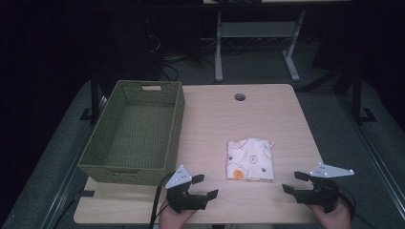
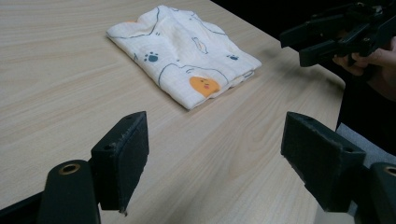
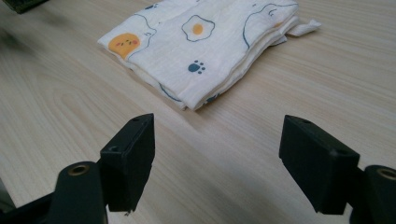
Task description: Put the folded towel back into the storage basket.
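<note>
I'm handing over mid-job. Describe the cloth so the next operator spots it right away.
Start at the wooden table, with the green woven basket on its left side. Right of the basket, near the front edge, between the two grippers, lies the folded cloth. It is the table's one soft, flat item: cream fabric printed with fried eggs, paw prints and an orange face.

1 cloth point(image 1: 250, 159), 1 basket point(image 1: 131, 167), 2 grippers point(image 1: 198, 186)

On the desk point(image 1: 267, 109) a basket point(image 1: 135, 131) sits at the left side; a folded cloth point(image 1: 250, 159) lies right of it (well apart), nearer the front edge, between the left tool point(image 1: 204, 186) and right tool point(image 1: 294, 182).
</note>
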`<state>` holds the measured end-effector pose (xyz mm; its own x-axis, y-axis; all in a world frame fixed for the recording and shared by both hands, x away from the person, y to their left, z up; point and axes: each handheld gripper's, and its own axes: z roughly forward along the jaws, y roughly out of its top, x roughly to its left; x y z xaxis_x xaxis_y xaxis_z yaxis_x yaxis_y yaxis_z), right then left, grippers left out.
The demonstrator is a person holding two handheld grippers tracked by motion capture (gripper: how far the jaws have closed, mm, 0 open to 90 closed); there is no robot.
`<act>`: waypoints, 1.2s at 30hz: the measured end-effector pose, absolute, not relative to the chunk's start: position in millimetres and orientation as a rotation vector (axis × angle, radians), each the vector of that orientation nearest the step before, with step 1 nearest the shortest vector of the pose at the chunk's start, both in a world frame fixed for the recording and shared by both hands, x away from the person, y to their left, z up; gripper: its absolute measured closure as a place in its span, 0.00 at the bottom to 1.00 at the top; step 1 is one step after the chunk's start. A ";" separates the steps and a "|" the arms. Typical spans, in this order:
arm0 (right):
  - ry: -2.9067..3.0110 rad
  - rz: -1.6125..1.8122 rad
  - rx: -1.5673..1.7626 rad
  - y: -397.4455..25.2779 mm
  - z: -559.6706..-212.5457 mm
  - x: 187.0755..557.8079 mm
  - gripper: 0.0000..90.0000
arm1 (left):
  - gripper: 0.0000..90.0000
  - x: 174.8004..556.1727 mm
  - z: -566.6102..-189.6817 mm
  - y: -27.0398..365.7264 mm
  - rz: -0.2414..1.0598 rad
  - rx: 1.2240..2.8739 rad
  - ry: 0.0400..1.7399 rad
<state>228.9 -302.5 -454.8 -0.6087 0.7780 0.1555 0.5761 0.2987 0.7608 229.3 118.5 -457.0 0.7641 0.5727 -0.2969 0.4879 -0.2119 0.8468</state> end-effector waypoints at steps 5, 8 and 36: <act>2.323 1.206 1.253 -301.5 -455.1 229.7 0.30 | 0.26 229.5 -457.6 118.0 0.090 1.852 0.820; 2.315 1.212 1.255 -299.7 -454.1 230.6 0.29 | 0.26 229.2 -457.9 116.2 0.090 1.858 0.818; 2.362 1.185 1.329 -275.3 -427.6 299.8 0.27 | 0.27 294.4 -444.1 55.2 0.083 1.914 0.950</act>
